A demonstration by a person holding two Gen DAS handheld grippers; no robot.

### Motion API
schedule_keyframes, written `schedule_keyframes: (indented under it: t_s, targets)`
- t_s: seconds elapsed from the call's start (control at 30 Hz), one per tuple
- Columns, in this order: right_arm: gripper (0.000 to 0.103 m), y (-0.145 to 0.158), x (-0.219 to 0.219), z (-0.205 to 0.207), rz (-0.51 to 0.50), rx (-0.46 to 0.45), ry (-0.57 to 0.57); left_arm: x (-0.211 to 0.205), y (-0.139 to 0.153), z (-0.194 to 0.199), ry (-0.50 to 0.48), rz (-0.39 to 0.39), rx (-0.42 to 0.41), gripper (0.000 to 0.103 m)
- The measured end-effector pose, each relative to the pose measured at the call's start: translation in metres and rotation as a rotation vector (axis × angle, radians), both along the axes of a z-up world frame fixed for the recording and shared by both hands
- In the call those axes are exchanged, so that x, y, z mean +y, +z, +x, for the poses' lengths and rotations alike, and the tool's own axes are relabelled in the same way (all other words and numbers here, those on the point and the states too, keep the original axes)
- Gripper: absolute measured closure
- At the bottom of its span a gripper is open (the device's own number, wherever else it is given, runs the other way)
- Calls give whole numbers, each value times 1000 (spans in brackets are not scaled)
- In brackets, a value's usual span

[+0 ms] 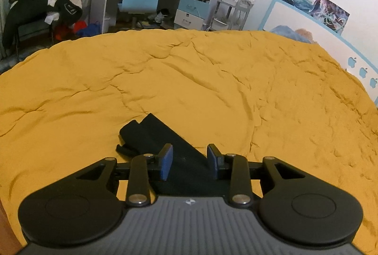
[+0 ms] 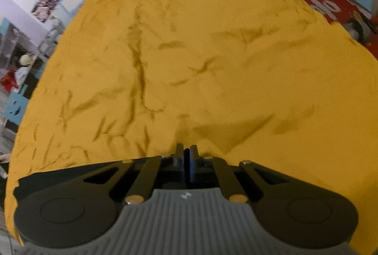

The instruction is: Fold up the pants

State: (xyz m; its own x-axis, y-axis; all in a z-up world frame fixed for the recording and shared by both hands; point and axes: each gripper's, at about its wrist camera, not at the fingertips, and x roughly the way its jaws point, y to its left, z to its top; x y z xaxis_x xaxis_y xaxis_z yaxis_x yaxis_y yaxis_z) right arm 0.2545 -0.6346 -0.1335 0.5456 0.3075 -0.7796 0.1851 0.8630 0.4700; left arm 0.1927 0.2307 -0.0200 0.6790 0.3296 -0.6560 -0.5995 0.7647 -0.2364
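Pants [image 1: 151,139], black and folded, are seen on the yellow bedspread [image 1: 212,80], near edge passing between the parted left gripper [image 1: 189,164] pads, apparently untouched. Right gripper [image 2: 186,152] is observed closed over the bedspread; nothing discernible between its fingers.

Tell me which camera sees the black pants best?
The left wrist view. There the dark black fabric pants lie on the wrinkled mustard-yellow bedspread, running from ahead of the gripper back between its parted jaws. The right wrist view shows none of them, only yellow cover.
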Motion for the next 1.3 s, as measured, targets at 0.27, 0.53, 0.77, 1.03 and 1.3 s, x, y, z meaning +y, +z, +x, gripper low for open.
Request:
schedule_keyframes:
  t_s: [0.27, 0.53, 0.77, 1.03, 1.3]
  targets:
    - [67, 38, -13, -73, 31, -60, -83, 3, -2, -22, -17, -55, -12, 64]
    - [64, 51, -14, -194, 91, -61, -279, -60, -10, -31, -266, -109, -3, 64]
    - [61, 40, 5, -236, 132, -45, -373, -157, -18, -55, -583, -167, 4, 64]
    - [56, 58, 21, -265, 83, -36, -313, -270, -35, -85, -918, -261, 26, 64]
    - [56, 46, 18, -278, 139, -65, -310, -353, -57, -84, -1093, -212, 89, 64]
